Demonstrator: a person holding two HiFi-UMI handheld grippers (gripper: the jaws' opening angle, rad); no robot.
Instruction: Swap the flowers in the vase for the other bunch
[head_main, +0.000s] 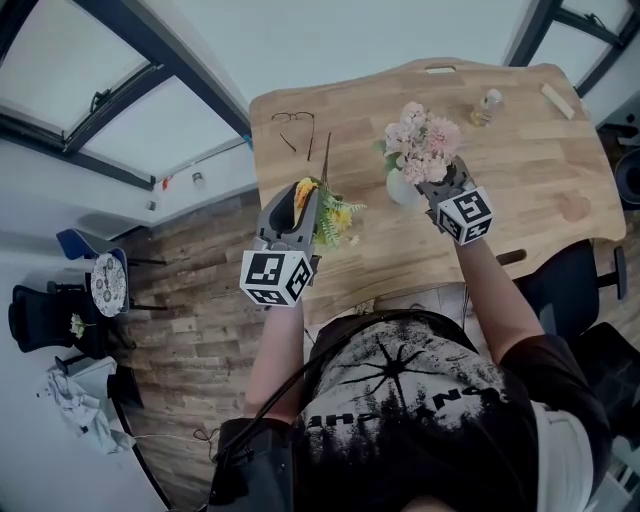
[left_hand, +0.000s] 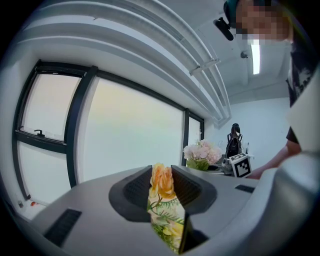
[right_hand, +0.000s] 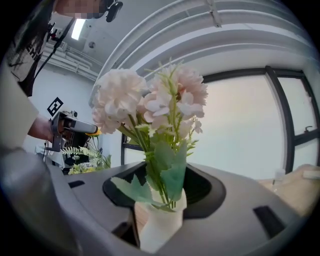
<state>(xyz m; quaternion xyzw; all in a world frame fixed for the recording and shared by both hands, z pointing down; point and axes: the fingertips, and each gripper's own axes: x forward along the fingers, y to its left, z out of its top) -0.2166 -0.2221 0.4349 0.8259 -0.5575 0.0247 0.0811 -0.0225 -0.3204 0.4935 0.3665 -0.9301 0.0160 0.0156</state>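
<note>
A white vase with pink flowers stands on the wooden table. My right gripper is right beside it. In the right gripper view the pink stems and the vase's neck sit between the jaws, which stand wide of them, open. My left gripper is shut on a bunch of yellow and orange flowers, held over the table's near left edge. In the left gripper view the orange bloom is pinched between the pads, and the pink flowers show beyond.
A pair of glasses and a thin stick lie at the table's far left. A small bottle and a wooden block sit at the far right. A dark chair stands by the right edge.
</note>
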